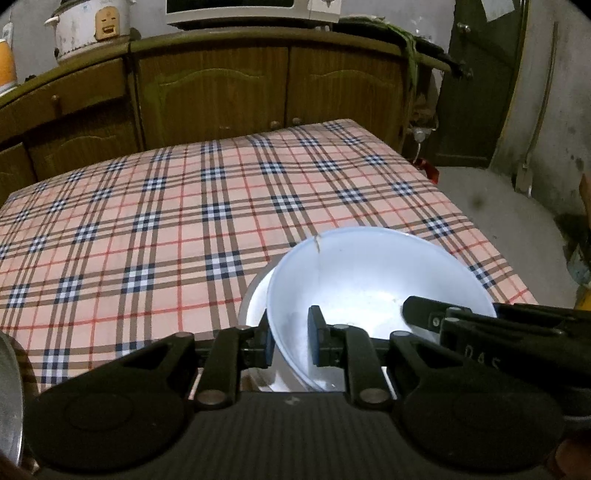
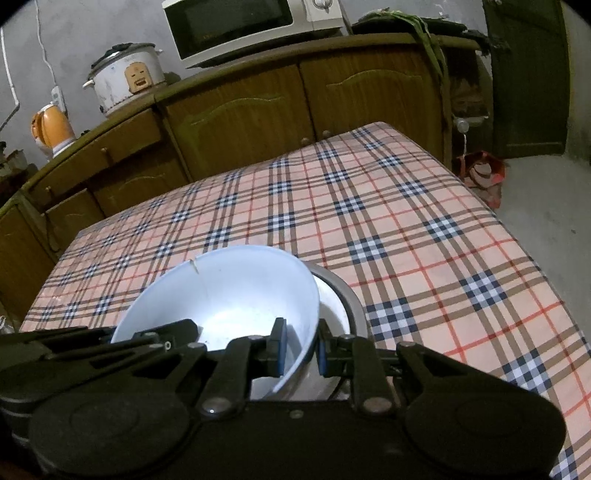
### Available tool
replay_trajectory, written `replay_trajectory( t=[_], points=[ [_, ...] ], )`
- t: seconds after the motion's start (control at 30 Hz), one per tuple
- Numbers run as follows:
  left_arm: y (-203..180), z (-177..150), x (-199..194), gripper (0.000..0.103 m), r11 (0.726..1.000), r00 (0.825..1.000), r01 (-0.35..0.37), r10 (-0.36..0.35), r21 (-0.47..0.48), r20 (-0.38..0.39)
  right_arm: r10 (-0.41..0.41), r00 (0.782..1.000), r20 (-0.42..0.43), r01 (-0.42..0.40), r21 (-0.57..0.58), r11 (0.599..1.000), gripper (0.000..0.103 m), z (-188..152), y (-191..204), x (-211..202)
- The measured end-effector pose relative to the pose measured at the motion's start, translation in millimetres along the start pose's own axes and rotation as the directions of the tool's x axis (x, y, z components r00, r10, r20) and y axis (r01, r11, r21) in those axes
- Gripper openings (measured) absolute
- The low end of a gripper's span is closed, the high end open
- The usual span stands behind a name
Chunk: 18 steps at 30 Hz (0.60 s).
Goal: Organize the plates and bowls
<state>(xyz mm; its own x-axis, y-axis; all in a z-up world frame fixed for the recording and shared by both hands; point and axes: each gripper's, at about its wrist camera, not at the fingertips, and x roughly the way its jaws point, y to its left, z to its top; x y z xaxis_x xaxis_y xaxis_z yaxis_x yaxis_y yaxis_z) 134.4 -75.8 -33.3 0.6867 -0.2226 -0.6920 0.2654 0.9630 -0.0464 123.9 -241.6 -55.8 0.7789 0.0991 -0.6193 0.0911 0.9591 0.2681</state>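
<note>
The left gripper (image 1: 291, 341) is seen clamped on the left wall of a pale blue, round plastic bowl (image 1: 369, 280), one blue pad (image 1: 314, 345) inside and the other outside the rim. The right gripper (image 2: 301, 349) is closed likewise on the opposite, right wall of the same bowl (image 2: 221, 295). A crack is visible at the bowl's far rim. The bowl is held tilted inside a wider grey-rimmed white bowl (image 2: 343, 302), which stands at the near edge of a table covered by a pink, navy and red checked cloth (image 1: 184, 221). Beyond the table, brown wooden cabinets (image 2: 240, 118) are seen, topped by a white microwave (image 2: 251, 26), a white rice cooker (image 2: 127, 77) to its left, and an orange kettle (image 2: 53, 129) at far left.
</note>
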Motion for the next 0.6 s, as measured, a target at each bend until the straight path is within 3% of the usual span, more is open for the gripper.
replay_trajectory(
  t=[0.6],
  points=[
    [3.1, -7.7, 20.4, 0.02, 1.0, 1.0, 0.014, -0.014, -0.019, -0.026, -0.03, 0.999, -0.015, 0.03, -0.035, 0.999, 0.022, -6.8, -0.3, 19.6]
  ],
)
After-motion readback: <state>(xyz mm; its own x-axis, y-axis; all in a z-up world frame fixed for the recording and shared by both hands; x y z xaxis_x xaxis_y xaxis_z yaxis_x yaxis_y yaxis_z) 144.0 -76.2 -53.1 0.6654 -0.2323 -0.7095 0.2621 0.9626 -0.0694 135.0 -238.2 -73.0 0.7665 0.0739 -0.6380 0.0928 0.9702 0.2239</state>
